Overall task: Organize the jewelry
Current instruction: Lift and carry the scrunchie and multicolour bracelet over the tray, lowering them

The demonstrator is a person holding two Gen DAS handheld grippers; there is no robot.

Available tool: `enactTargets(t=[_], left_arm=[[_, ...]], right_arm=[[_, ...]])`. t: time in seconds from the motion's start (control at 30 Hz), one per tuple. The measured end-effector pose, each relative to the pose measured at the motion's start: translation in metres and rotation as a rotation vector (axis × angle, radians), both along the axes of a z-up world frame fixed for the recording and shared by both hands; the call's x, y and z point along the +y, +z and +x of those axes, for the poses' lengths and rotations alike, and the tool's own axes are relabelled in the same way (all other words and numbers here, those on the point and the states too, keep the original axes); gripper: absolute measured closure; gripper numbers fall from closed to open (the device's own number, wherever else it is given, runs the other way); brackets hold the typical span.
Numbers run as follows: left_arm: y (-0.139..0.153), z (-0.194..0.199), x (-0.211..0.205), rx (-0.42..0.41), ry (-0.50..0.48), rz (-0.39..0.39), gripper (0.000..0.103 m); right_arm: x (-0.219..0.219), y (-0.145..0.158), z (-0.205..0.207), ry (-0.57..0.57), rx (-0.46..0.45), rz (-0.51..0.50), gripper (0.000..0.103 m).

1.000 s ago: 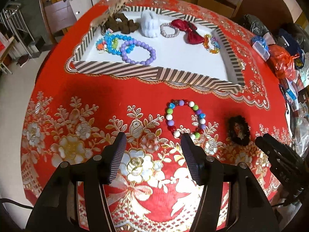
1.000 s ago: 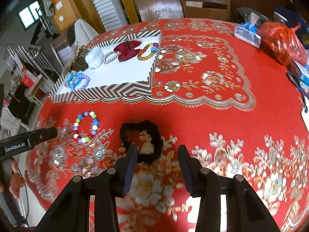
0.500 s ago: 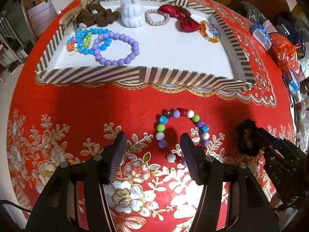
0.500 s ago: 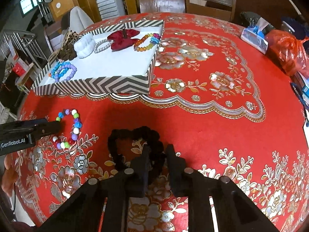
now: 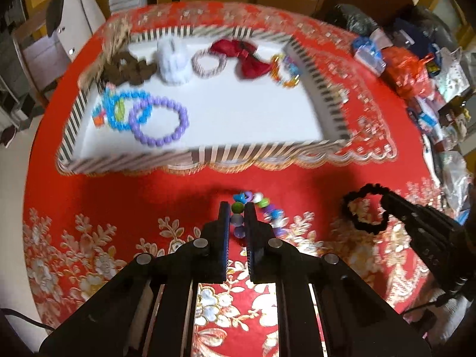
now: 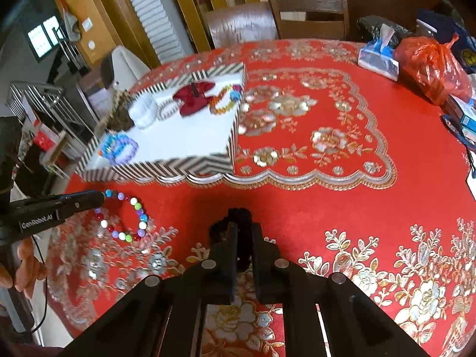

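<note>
My left gripper (image 5: 238, 208) is shut on one side of the multicoloured bead bracelet (image 5: 261, 208), which lies on the red tablecloth; the bracelet also shows in the right wrist view (image 6: 125, 217). My right gripper (image 6: 242, 229) is shut on the black scrunchie (image 6: 239, 217), seen at the right in the left wrist view (image 5: 363, 211). The striped tray (image 5: 267, 150) with a white floor holds a purple bracelet (image 5: 160, 125), blue bracelets (image 5: 119, 110), a brown scrunchie (image 5: 131, 70), a white scrunchie (image 5: 174, 59), a red bow (image 5: 247, 56) and more.
An orange bag (image 6: 431, 62), a tissue pack (image 6: 377, 59) and clutter crowd the table's far right. Wooden chairs (image 6: 309, 15) stand behind the table. The table edge curves down at the left. The left gripper's body (image 6: 44, 211) reaches in from the left.
Both grippers have closed: the left on the bead bracelet, the right fully on the black scrunchie. The left gripper moved forward toward the tray; the bracelet looks squeezed narrower.
</note>
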State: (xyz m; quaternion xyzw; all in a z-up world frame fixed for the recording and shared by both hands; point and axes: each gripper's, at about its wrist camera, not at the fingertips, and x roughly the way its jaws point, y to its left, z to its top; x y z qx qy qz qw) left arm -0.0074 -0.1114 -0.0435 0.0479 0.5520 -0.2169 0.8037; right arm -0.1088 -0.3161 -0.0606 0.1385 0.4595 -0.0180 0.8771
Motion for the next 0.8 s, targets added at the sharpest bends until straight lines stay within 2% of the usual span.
enactTargets(t=[0.13, 0.3, 0.5, 0.8], left_arm=[[0.027, -0.004, 0.0, -0.044, -0.005, -0.016, 0.095], [0.052, -0.009, 0.0, -0.108, 0.002, 0.004, 0.095], [0.069, -0.013, -0.005, -0.165, 0.001, 0.017, 0.095], [0.078, -0.004, -0.017, -0.204, -0.005, 0.036, 0.095]], right_arm=[[-0.001, 0.018, -0.005, 0.008, -0.042, 0.016, 0.095], [0.002, 0.04, -0.005, 0.035, -0.089, 0.011, 0.095], [0.005, 0.058, -0.002, 0.065, -0.125, 0.003, 0.095], [0.007, 0.073, 0.021, 0.105, -0.143, -0.01, 0.095]])
